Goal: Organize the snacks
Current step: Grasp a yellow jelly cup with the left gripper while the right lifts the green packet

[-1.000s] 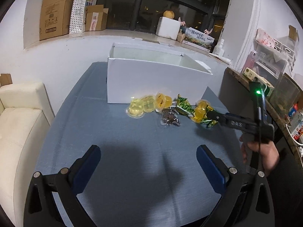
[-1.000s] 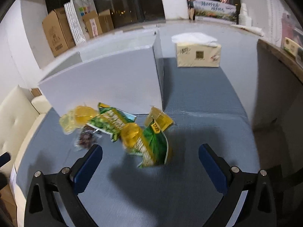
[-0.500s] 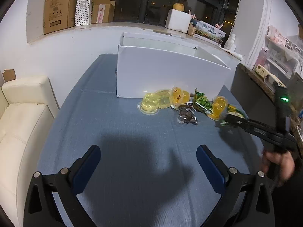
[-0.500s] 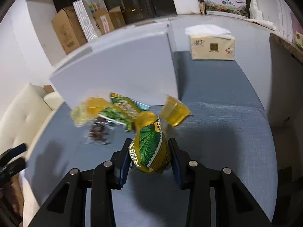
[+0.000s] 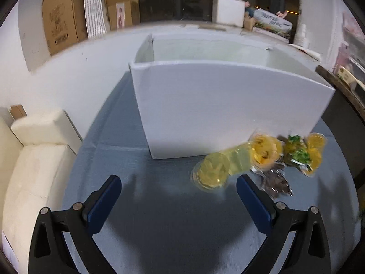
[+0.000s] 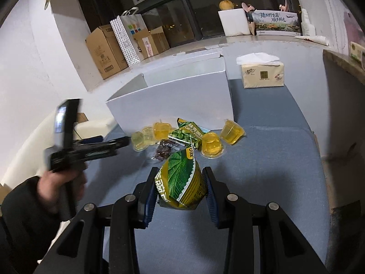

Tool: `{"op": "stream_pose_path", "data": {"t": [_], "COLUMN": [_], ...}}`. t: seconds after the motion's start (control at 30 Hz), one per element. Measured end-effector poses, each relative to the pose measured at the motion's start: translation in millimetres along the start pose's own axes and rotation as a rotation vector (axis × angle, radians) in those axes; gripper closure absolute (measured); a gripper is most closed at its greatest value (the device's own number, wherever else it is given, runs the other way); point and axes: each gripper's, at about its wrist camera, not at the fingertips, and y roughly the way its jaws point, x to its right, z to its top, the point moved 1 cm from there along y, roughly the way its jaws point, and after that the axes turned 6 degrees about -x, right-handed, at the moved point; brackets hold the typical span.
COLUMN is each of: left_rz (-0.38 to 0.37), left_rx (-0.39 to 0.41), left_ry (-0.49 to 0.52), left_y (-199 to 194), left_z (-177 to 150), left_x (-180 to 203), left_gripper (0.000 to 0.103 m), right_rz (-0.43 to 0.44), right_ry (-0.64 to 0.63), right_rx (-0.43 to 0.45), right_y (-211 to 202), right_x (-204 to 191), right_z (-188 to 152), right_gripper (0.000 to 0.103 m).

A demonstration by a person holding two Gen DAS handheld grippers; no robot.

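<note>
My right gripper (image 6: 181,182) is shut on a green and yellow snack bag (image 6: 180,182) and holds it above the blue table. On the table beyond it lie several yellow jelly cups (image 6: 211,147), a second green bag (image 6: 189,132) and a dark snack packet (image 6: 165,151), all in front of the open white box (image 6: 175,105). My left gripper (image 5: 178,196) is open and empty, low over the table, just left of the jelly cups (image 5: 213,171). The white box (image 5: 228,107) stands right behind them. The left gripper also shows in the right wrist view (image 6: 123,141).
A tissue box (image 6: 262,73) sits on the table to the right of the white box. A cream sofa (image 5: 34,155) borders the table's left side. Cardboard boxes (image 5: 61,16) stand on the window ledge. A dark shelf edge (image 5: 342,91) runs along the right.
My right gripper has lifted the green and yellow bag off the table and drawn back. My left gripper has moved forward and closer to the jelly cups and the white box.
</note>
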Motion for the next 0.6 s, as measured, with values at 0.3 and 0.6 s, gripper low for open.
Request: {"op": "stream_pose_path", "data": {"t": [0.3,0.6], "left_rz": [-0.028,-0.111], "left_rx": [-0.008,-0.017], "left_ry": [-0.007,-0.001], "left_y": [28.5,25.0], "left_z": [12.0,6.5], "left_x": [0.6,3.5], "left_gripper": [0.032,0.060], "right_rz": [-0.009,-0.008], "right_ry": [0.000,-0.030], "right_rx": [0.001,-0.004], "right_y": [-2.3,0.9], "right_x": [0.3,-7.1], "right_z": [-1.3,0.8], "right_gripper": [0.062,0.084]}}
